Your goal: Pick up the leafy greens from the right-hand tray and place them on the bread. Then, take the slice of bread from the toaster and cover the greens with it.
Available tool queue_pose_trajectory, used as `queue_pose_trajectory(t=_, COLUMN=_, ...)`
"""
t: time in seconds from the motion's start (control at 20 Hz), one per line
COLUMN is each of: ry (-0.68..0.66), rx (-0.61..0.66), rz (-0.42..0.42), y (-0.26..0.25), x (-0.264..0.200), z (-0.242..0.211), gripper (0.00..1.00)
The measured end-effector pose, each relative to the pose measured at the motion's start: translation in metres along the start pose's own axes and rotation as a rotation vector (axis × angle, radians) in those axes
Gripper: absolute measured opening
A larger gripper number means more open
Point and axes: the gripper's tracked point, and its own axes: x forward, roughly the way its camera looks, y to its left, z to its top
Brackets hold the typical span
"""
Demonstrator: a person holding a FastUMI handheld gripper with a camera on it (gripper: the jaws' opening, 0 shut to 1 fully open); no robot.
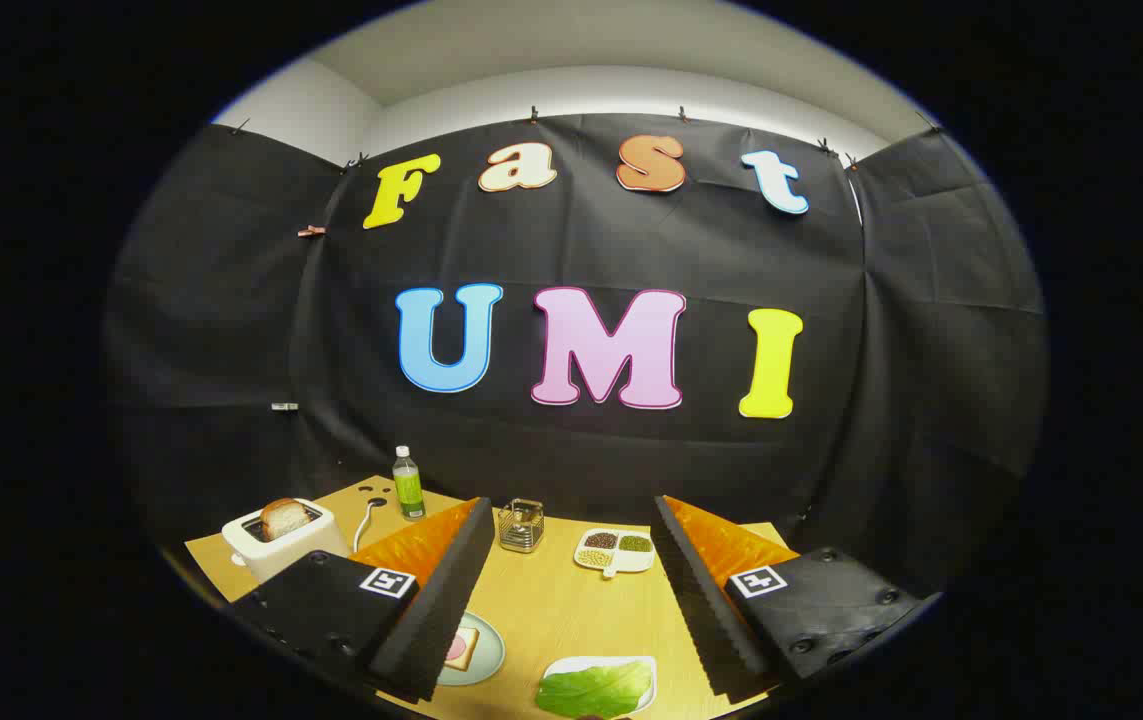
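Broadly, we see a wooden table (pixel 551 610) running up to the booth's black cloth wall. Our gripper (pixel 571 590) hangs above it with its fingers spread wide apart and nothing between them. Beyond the left finger (pixel 431 610) stands a white toaster (pixel 283 545) with a slice of bread (pixel 283 518) sticking up out of its slot. Close under the gripper, between the fingers and nearer the right one, lies a white tray (pixel 643 668) holding the leafy greens (pixel 591 692), flat and untouched. Just beside the left finger's inner edge sits a pale round plate (pixel 487 655), partly hidden, carrying another piece of bread (pixel 462 648) with something pink on it. Farther out between the fingers we find a small divided dish (pixel 615 550) of beans and grains, a wire basket (pixel 521 527), and a green bottle (pixel 408 484) near the wall.
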Motion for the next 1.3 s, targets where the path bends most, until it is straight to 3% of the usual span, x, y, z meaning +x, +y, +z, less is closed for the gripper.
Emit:
queue_pose_trajectory(t=0.7, ry=0.014, rx=0.000, rz=-0.131, y=0.004, x=0.003, z=0.002, gripper=0.98)
queue_pose_trajectory(t=1.3, ry=0.088, rx=0.011, rz=-0.148, y=0.005, x=-0.006, z=-0.022, gripper=0.98)
